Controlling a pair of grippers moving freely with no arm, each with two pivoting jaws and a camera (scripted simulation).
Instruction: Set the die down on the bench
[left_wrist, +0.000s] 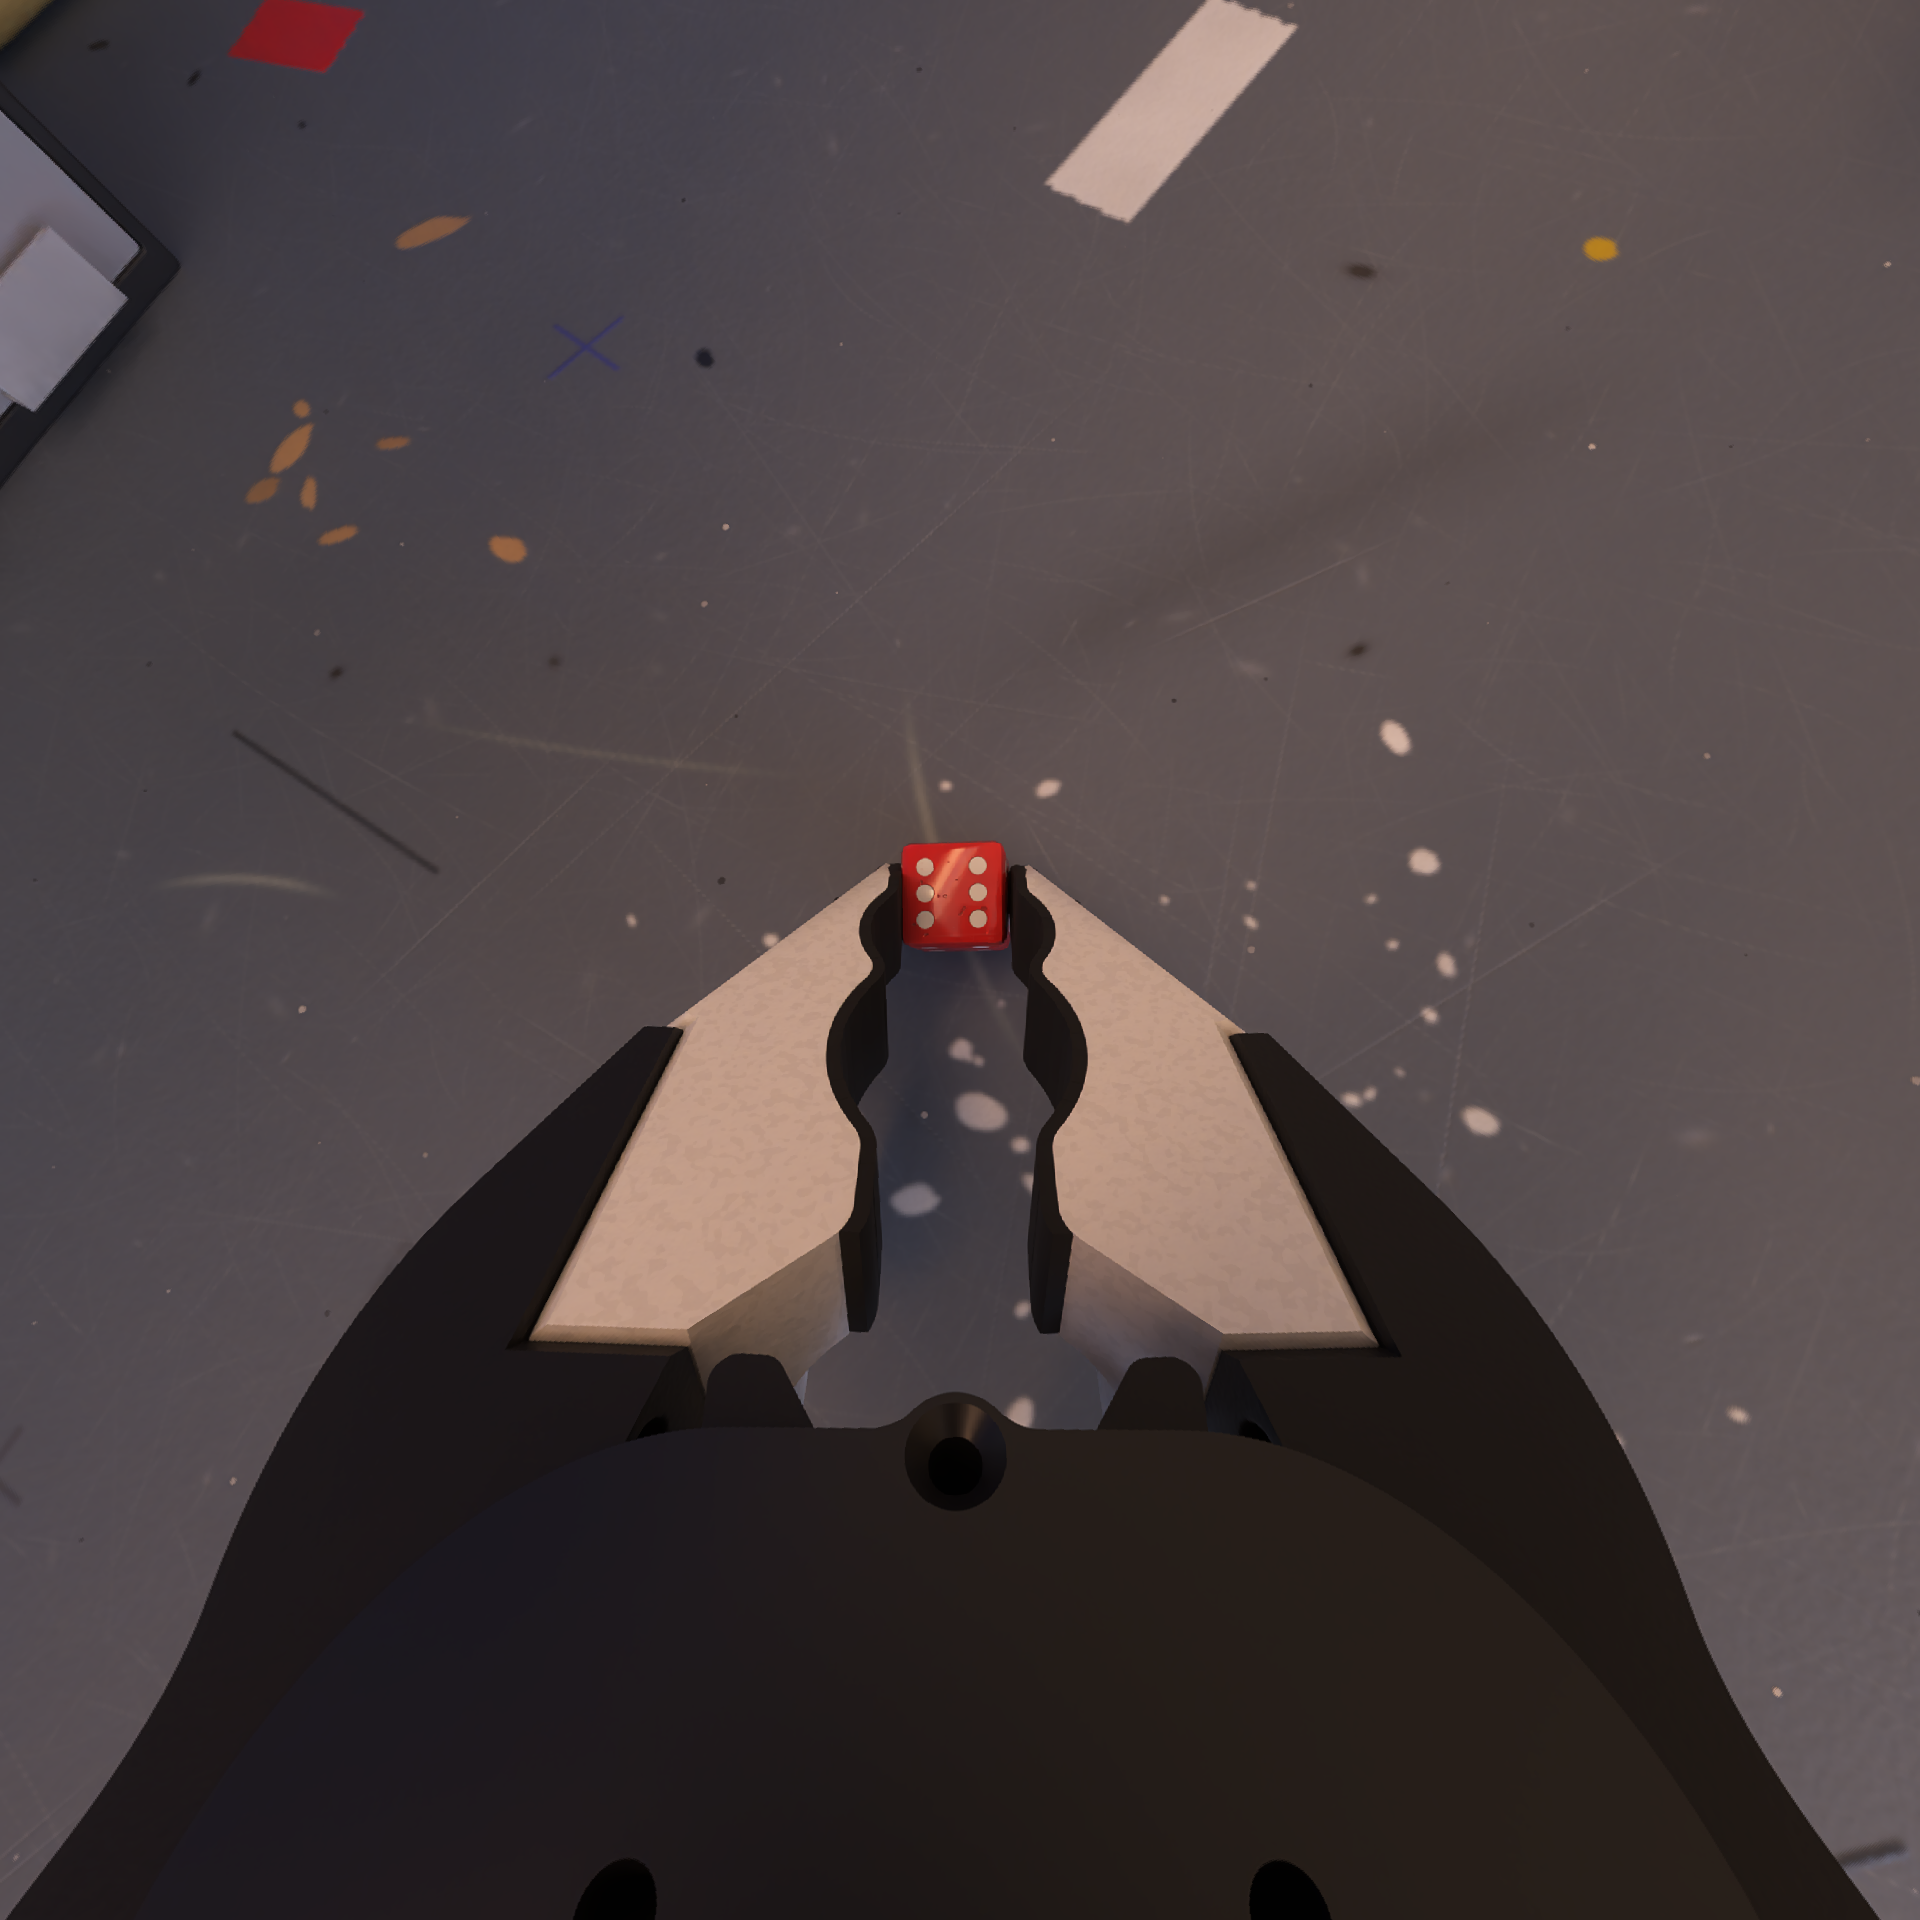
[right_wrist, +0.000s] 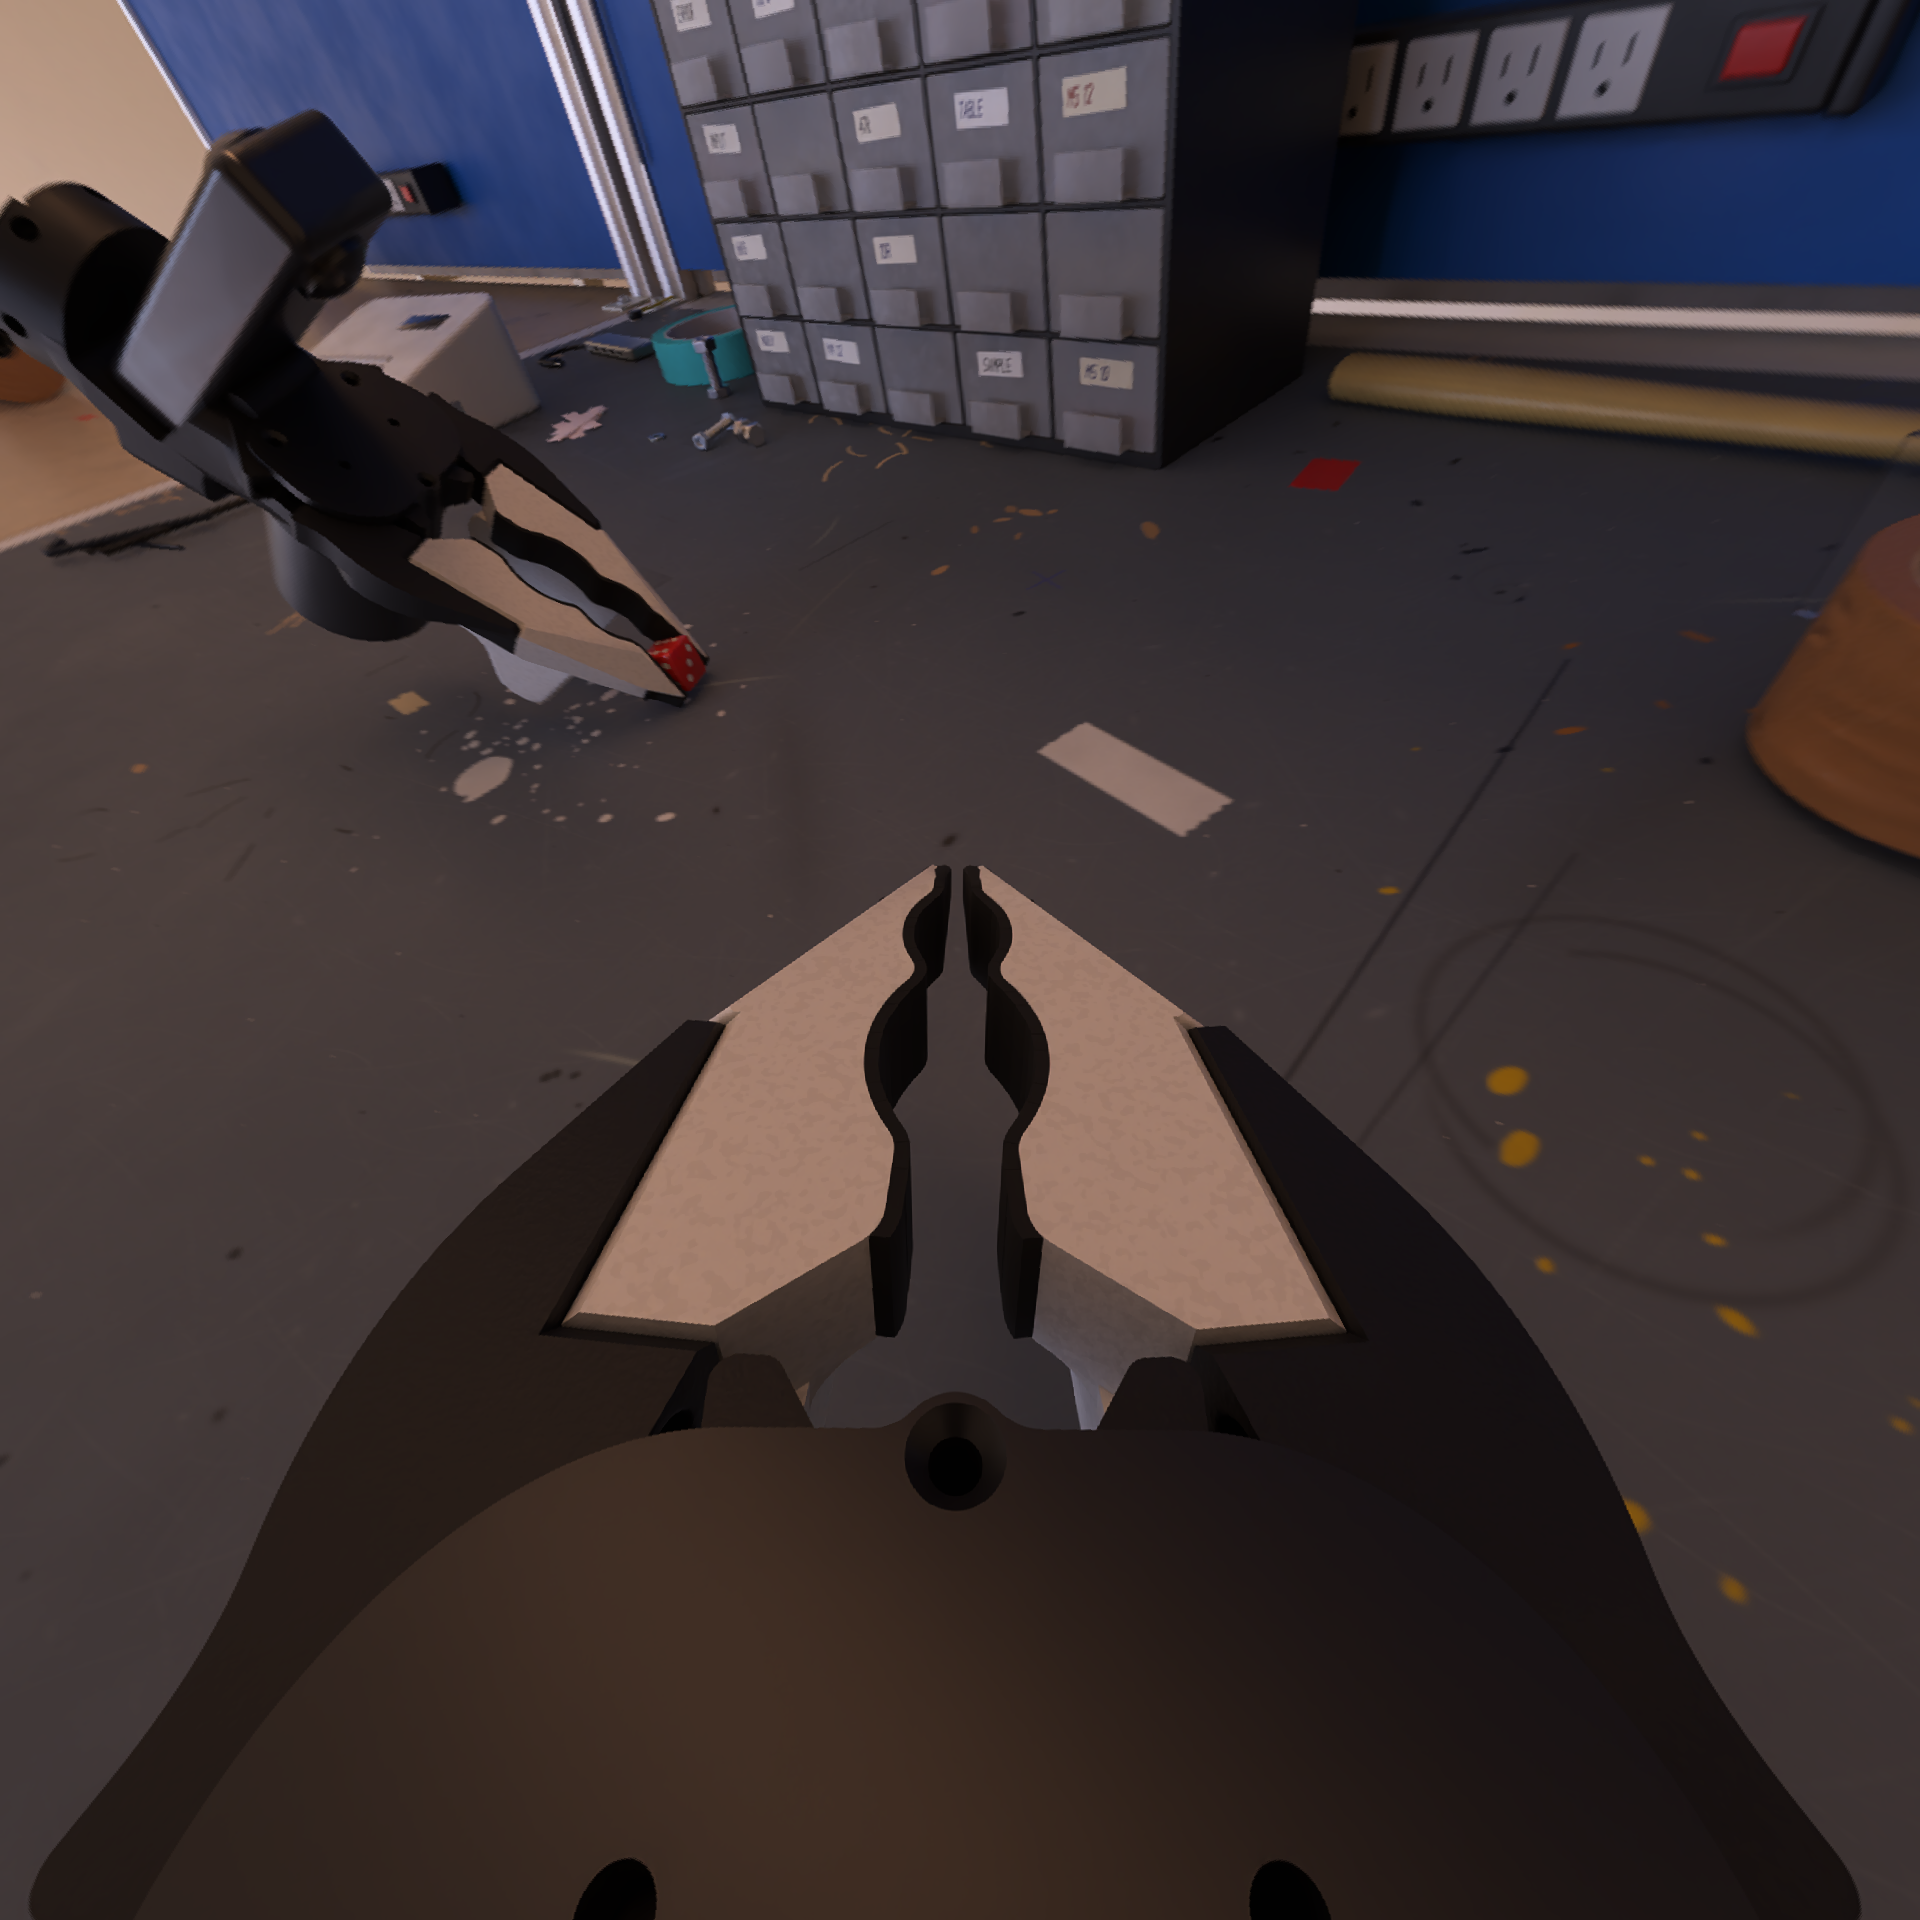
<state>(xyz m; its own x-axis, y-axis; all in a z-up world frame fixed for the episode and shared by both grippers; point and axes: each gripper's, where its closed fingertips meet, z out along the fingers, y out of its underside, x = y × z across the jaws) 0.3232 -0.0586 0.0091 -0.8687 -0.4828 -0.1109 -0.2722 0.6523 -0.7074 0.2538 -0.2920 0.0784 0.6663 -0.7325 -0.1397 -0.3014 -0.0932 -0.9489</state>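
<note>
We see the small red white-pipped die (left_wrist: 953, 894) pinched at the left gripper (left_wrist: 953, 896) fingertips, low over the scuffed grey bench (left_wrist: 1143, 520). Right gripper (right_wrist: 956, 878) nearly closed, empty.

die (left_wrist: 953, 894): red, white pips
tabletop (left_wrist: 1351, 582): dark grey, flecked with white, orange and yellow paint
tape strip (left_wrist: 1169, 109): white
left claw (left_wrist: 954, 902): black body, pale speckled fingers
right claw (right_wrist: 956, 883): same black and pale
drawer cabinet (right_wrist: 935, 218): grey drawers, black frame
far wall (right_wrist: 447, 94): blue
tape roll (right_wrist: 698, 343): teal
</note>
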